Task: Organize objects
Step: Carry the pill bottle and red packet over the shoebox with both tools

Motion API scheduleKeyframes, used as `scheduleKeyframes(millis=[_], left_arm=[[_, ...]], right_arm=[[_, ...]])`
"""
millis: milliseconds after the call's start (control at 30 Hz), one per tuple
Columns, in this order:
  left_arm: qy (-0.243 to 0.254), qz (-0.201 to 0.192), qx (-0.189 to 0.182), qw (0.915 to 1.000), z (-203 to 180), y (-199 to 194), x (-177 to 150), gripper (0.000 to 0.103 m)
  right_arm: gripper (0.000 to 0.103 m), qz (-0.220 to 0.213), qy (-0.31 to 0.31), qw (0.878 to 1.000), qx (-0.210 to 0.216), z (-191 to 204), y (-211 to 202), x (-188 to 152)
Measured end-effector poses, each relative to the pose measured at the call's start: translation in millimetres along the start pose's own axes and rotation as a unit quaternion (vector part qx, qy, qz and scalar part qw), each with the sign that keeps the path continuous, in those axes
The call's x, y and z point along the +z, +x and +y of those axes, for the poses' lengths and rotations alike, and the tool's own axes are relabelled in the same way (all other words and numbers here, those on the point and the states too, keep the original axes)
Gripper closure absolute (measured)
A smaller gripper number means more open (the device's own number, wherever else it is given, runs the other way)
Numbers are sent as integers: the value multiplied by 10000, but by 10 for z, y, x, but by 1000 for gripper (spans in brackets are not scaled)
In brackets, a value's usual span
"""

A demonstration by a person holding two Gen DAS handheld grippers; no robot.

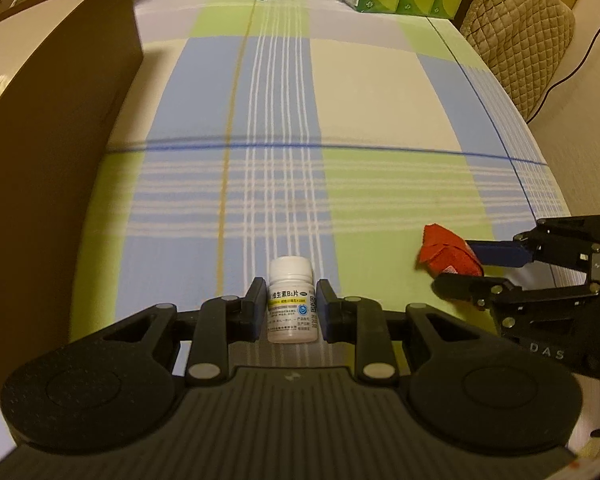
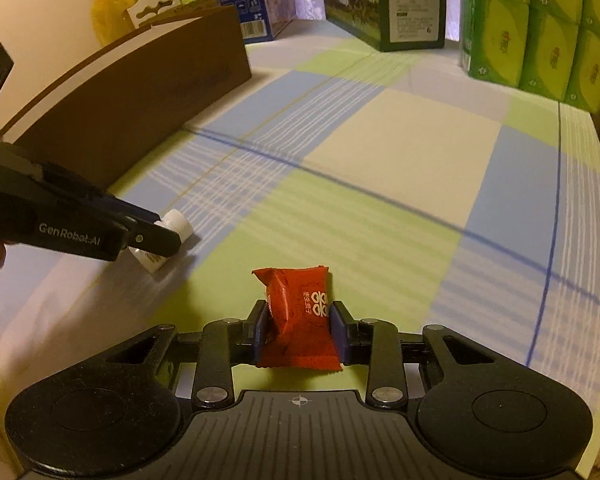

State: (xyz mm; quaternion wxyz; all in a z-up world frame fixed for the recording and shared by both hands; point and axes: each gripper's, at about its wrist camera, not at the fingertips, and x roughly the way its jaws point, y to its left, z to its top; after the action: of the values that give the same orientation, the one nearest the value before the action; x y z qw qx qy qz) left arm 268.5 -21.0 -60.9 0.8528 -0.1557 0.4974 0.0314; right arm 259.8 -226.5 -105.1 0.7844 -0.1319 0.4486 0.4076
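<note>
Your left tongs (image 1: 292, 308) clamp a white vitamin B1 pill bottle (image 1: 291, 300) and your right tongs (image 2: 299, 330) pinch a red snack packet (image 2: 300, 320), both low over the plaid-clothed surface (image 1: 380, 92), the brown box (image 1: 60, 120) at left.

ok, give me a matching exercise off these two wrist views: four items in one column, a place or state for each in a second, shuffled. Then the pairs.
Items
1. white pill bottle
2. red snack packet
3. brown box
4. green cartons

Places or states
A. stacked at the far right of the table
B. clamped in the left gripper
C. standing along the table's left side
D. clamped in the right gripper

Pairs: 1-B, 2-D, 3-C, 4-A
</note>
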Motion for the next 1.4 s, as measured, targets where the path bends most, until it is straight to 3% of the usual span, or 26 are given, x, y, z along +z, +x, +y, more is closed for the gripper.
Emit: scheduleKeyframes(millis=[367, 1067, 1400], left_arm=[[-264, 134, -1, 9996, 100, -178, -475, 80], [-294, 82, -24, 9995, 146, -365, -792, 80], [-341, -239, -156, 9990, 296, -681, -838, 80]], right_arm=[[73, 105, -154, 9998, 71, 406, -52, -192], [75, 248, -79, 9997, 47, 722, -140, -374], [76, 117, 53, 9998, 124, 898, -272, -300]])
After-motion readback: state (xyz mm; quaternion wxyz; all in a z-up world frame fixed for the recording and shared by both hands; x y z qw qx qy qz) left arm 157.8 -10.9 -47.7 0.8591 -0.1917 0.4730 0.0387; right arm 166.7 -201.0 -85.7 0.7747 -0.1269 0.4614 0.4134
